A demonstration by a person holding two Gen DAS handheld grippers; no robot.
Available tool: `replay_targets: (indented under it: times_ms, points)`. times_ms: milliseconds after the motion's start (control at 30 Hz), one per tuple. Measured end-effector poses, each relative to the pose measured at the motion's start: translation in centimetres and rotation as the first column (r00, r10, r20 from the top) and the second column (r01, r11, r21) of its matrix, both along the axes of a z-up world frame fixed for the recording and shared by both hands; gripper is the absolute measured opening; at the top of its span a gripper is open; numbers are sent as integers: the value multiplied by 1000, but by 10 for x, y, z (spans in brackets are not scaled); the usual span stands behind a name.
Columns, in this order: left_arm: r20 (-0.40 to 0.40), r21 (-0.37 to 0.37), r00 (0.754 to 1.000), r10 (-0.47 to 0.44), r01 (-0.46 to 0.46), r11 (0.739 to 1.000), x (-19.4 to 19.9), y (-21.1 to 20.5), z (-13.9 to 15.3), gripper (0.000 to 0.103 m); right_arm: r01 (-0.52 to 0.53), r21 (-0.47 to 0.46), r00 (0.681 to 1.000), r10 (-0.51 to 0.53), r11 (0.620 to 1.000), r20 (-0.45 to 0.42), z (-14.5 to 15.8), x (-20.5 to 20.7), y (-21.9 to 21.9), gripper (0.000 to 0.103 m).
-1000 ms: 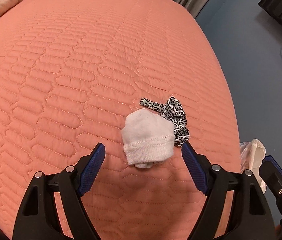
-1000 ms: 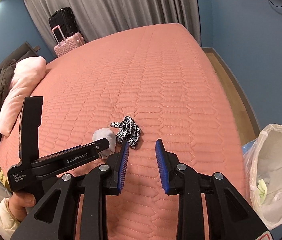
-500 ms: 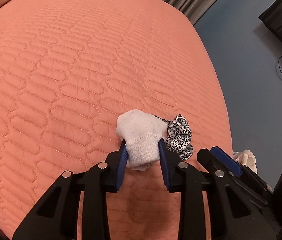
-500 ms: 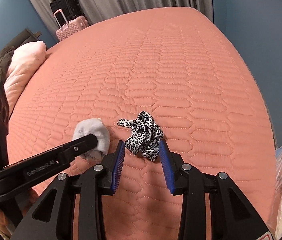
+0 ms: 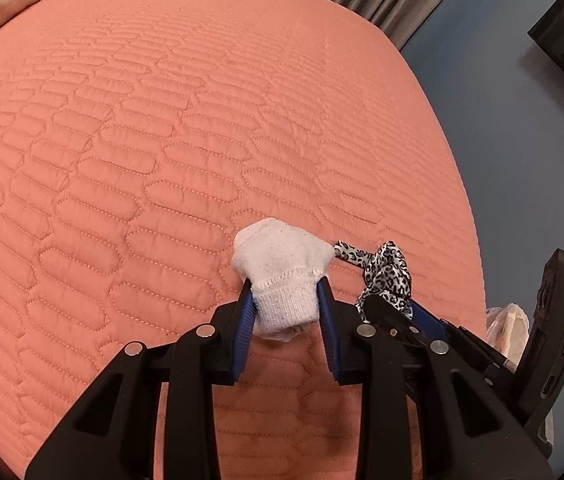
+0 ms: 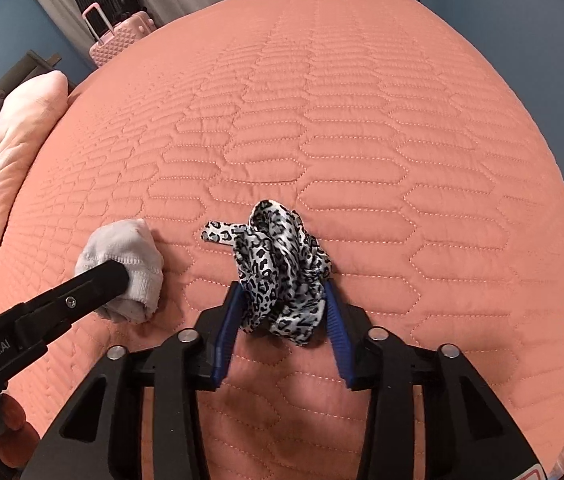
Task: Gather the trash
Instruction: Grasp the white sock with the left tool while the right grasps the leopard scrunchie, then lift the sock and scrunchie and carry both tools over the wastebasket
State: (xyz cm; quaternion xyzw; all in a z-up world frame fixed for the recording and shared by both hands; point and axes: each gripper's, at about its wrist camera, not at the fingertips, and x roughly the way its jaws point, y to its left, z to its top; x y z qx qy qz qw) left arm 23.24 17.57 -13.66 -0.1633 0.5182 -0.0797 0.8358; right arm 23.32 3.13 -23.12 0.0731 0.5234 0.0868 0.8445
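A white sock [image 5: 282, 264] lies on the salmon quilted bed [image 5: 162, 140], and my left gripper [image 5: 285, 284] is shut on its ribbed cuff. Just to its right sits a crumpled leopard-print cloth [image 6: 278, 256]. My right gripper [image 6: 282, 286] is closing on that cloth; the fabric bunches between both blue pads, which touch it on either side. In the right wrist view the left gripper's finger [image 6: 94, 284] covers part of the sock [image 6: 122, 248]. In the left wrist view the leopard-print cloth [image 5: 388, 272] shows above the right gripper's fingertips [image 5: 378, 306].
A pale plastic trash bag [image 5: 508, 324] stands off the bed's right edge. A pink pillow [image 6: 14, 152] lies at the bed's left, with dark clothes beside it. A pink suitcase [image 6: 118, 36] and a black one stand by the grey curtain.
My left gripper shut on the sock, which it straddled open a second ago. My right gripper came down and forward over the leopard-print cloth and narrowed onto it.
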Motion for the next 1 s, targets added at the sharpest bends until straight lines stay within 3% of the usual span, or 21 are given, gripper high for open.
replay_targets:
  times_ms: [33, 200, 667, 1000]
  points:
    - [2, 4, 1000, -2, 2, 1000, -1, -4, -1, 30, -1, 5, 1000, 1, 1000, -2, 0, -1, -1, 17]
    - [16, 10, 1000, -13, 13, 1000, -6, -13, 5, 30, -9, 3, 1000, 9, 1000, 28, 14, -14, -3, 10]
    - [134, 25, 987, -90, 87, 996, -43, -39, 64, 30, 32, 65, 978, -44, 997, 203, 112, -77, -42, 10]
    - [276, 35, 945, -174, 171, 985, -88, -89, 133, 30, 85, 102, 925, -117, 991, 362, 203, -140, -90, 10]
